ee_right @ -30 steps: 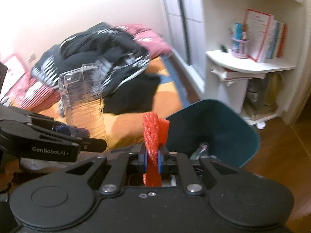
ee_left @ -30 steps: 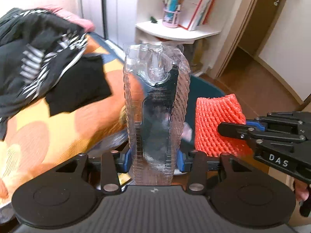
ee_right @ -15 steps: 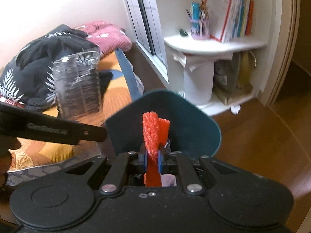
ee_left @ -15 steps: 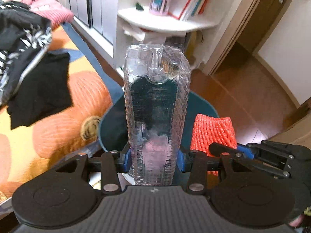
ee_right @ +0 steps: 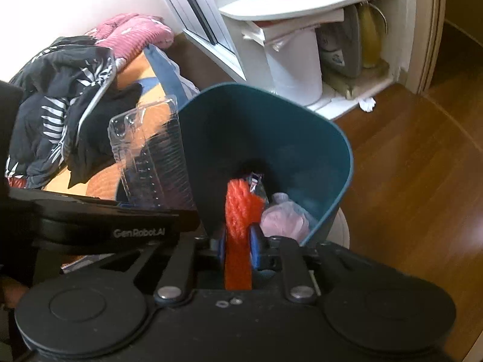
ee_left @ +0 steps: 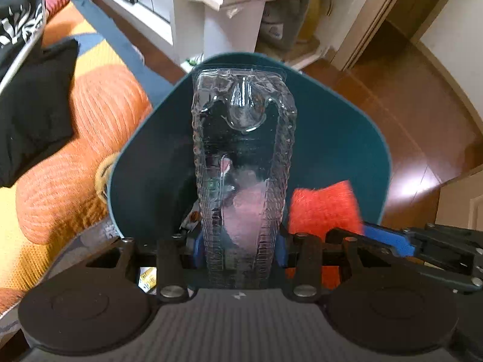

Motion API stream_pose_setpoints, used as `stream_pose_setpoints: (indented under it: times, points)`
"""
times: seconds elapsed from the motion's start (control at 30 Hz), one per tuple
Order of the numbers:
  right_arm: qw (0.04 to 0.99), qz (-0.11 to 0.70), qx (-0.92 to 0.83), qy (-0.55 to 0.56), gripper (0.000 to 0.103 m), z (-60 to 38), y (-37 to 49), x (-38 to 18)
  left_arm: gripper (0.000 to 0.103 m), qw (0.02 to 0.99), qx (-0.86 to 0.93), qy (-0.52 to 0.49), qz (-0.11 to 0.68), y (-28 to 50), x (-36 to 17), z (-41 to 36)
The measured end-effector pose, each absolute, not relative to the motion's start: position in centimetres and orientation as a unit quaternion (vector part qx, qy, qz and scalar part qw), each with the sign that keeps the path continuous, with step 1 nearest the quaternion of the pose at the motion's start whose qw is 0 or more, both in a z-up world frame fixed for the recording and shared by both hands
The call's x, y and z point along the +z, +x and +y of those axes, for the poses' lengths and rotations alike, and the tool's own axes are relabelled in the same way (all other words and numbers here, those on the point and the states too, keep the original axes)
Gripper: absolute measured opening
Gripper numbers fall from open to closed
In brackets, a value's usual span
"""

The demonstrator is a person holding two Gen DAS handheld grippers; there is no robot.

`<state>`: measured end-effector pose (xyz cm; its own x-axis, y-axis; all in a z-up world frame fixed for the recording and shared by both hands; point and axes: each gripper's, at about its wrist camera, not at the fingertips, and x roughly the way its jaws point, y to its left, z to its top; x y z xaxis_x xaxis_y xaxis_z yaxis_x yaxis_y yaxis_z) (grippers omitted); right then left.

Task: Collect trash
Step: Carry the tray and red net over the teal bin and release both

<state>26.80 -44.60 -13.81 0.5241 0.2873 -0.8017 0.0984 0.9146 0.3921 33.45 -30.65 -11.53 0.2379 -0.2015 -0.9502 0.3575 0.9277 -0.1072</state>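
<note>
My left gripper (ee_left: 238, 249) is shut on a clear ribbed plastic package (ee_left: 243, 163) that stands upright over the open teal trash bin (ee_left: 341, 126). My right gripper (ee_right: 238, 246) is shut on an orange-red foam net (ee_right: 240, 208) and holds it at the bin's near rim. The net also shows in the left wrist view (ee_left: 323, 208), to the right of the package. The clear package appears in the right wrist view (ee_right: 148, 157) at the bin's (ee_right: 302, 138) left side. Pink crumpled trash (ee_right: 283, 217) and a wrapper lie inside the bin.
A bed with an orange cover (ee_left: 90, 126) and dark clothes (ee_right: 60, 102) lies left of the bin. A white shelf unit (ee_right: 302, 27) with a white pail (ee_right: 295, 69) stands behind it. Wooden floor (ee_right: 422, 181) extends to the right.
Both grippers have moved forward and tilted down toward the teal bin. The bin now fills both views, and the package and foam net hang over its opening.
</note>
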Motion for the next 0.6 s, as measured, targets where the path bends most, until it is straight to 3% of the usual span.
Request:
stream_pose_setpoints:
  times: [0.23, 0.4, 0.6]
  points:
    - [0.834, 0.495, 0.042, 0.240, 0.028, -45.4, 26.6, -14.9, 0.046, 0.771, -0.179, 0.072, 0.606, 34.1, -13.7, -31.3]
    - [0.830, 0.495, 0.039, 0.254, 0.030, -45.6, 26.1, -14.8, 0.062, 0.769, -0.177, 0.062, 0.611, 34.1, -14.1, -31.0]
    - [0.837, 0.483, 0.046, 0.253, 0.031, -45.1, 25.5, -13.4, 0.062, 0.780, -0.182, 0.056, 0.596, 33.5, -12.7, -30.0]
